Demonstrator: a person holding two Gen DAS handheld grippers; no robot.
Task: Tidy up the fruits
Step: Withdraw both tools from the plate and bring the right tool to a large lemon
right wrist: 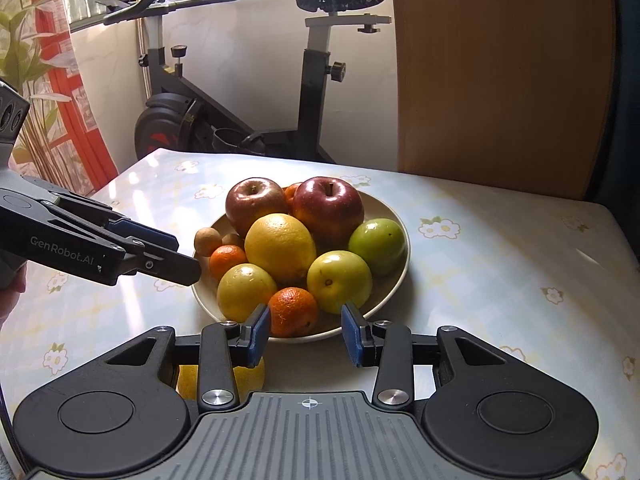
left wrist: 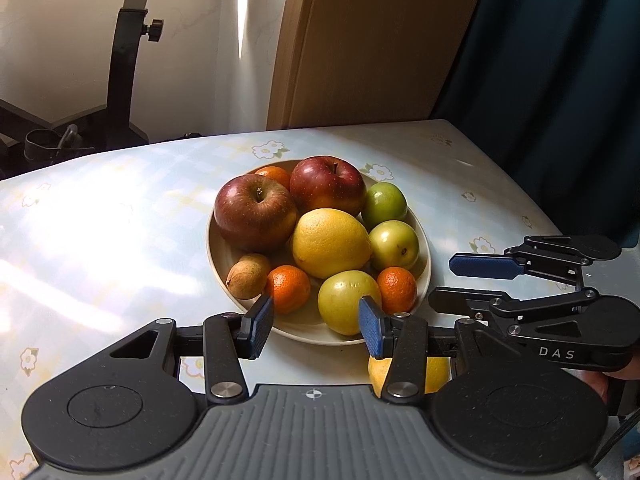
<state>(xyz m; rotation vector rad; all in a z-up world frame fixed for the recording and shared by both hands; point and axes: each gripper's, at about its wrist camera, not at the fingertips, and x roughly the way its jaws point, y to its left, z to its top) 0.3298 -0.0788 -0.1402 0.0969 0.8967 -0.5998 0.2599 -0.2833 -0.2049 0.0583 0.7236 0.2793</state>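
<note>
— Where is the fruit?
— Apples, oranges and green fruits fill a plate [right wrist: 394, 276] mid-table [right wrist: 500, 280], towards its far edge. One yellow fruit [right wrist: 224, 380] lies off the plate, just before its near rim.
— And the grippers?
— The left gripper [left wrist: 316, 326] and the right gripper [right wrist: 306, 334] hover at that rim, fingers wide, empty.

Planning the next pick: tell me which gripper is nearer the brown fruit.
Left. The left gripper hovers just beside the brown fruit; the right gripper is across the plate.
</note>
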